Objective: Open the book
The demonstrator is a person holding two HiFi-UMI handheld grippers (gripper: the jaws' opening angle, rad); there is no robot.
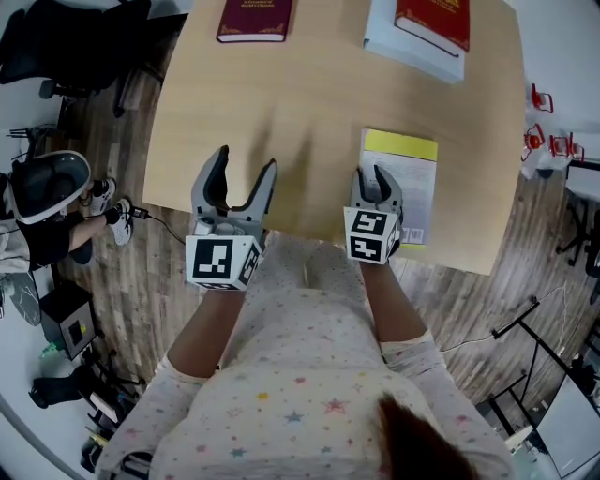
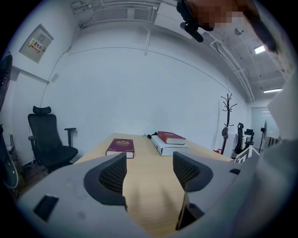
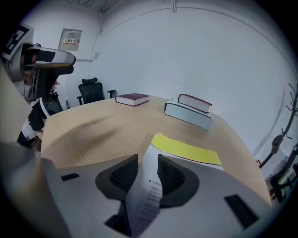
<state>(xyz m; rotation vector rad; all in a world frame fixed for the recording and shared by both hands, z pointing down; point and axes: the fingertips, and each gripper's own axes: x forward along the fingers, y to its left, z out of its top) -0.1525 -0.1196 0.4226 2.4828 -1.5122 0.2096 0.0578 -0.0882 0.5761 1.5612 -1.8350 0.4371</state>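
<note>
Book (image 1: 411, 159) cover clamped in right tongs (image 1: 371, 178); two red books (image 1: 255, 19) (image 1: 433, 21) beyond.

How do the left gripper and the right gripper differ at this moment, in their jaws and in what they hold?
The left gripper has its jaws wide apart; the right gripper has its jaws closed on a thin sheet. The left gripper holds nothing, with only bare table between its jaws; the right gripper pinches the raised cover of the yellow-banded book. Both point away from the person, near the table's near edge.
</note>
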